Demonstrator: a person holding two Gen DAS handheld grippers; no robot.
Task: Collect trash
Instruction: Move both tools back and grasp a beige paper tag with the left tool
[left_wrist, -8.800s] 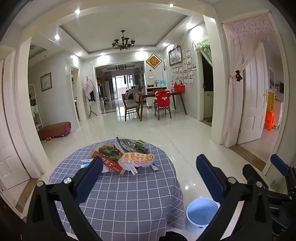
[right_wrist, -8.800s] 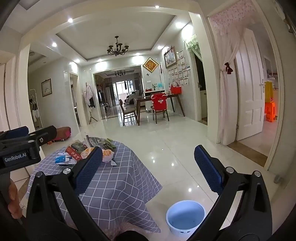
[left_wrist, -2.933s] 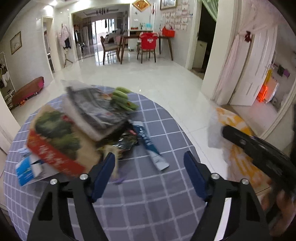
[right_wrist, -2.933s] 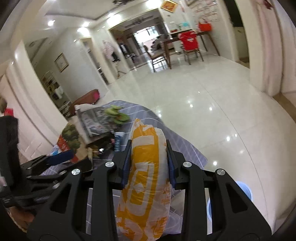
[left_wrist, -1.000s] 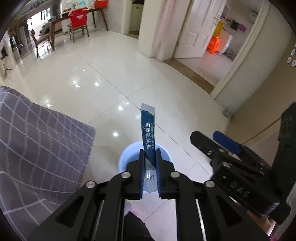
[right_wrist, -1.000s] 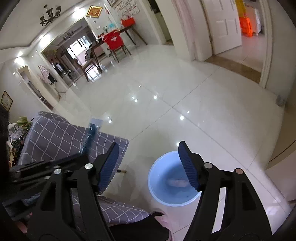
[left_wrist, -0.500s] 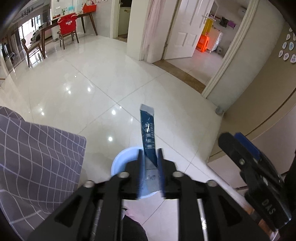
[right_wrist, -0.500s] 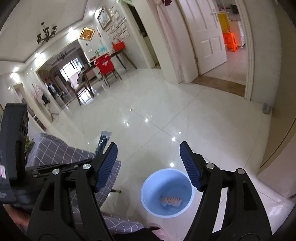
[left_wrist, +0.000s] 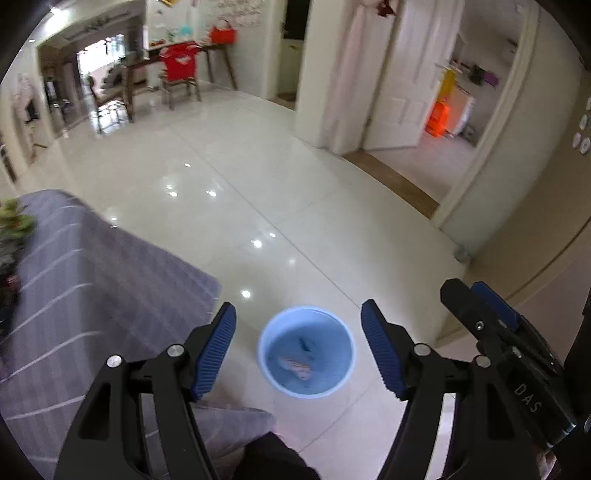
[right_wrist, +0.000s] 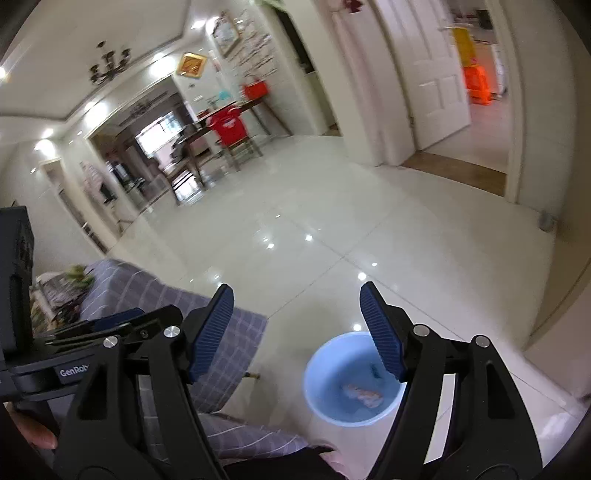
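Left wrist view: the left hand-held gripper (left_wrist: 298, 343) is spread wide and carries nothing. Low in the centre of the frame, between its fingers, a pale blue bucket (left_wrist: 347, 363) stands on the tiled floor (left_wrist: 295, 192). Two pieces of trash lie in its bottom: a dark narrow wrapper (left_wrist: 305, 345) and a pale crumpled bag (left_wrist: 295, 366). The desk under its grey checked cloth (left_wrist: 92, 280) fills the lower left; blurred leftover litter (left_wrist: 14, 225) sits at the far left edge.

Right wrist view: the right hand-held gripper (right_wrist: 297, 328) is likewise spread and empty. The bucket (right_wrist: 317, 398) sits at lower centre, partly behind the right finger. Remaining litter (right_wrist: 62, 291) shows at middle left on the desk.

Assessment: the leftovers look like light, thin, crinkly packaging, probably slippery and easily deformed. A pinch across a flat edge or a bunched fold should hold. Individual items are too blurred to identify.
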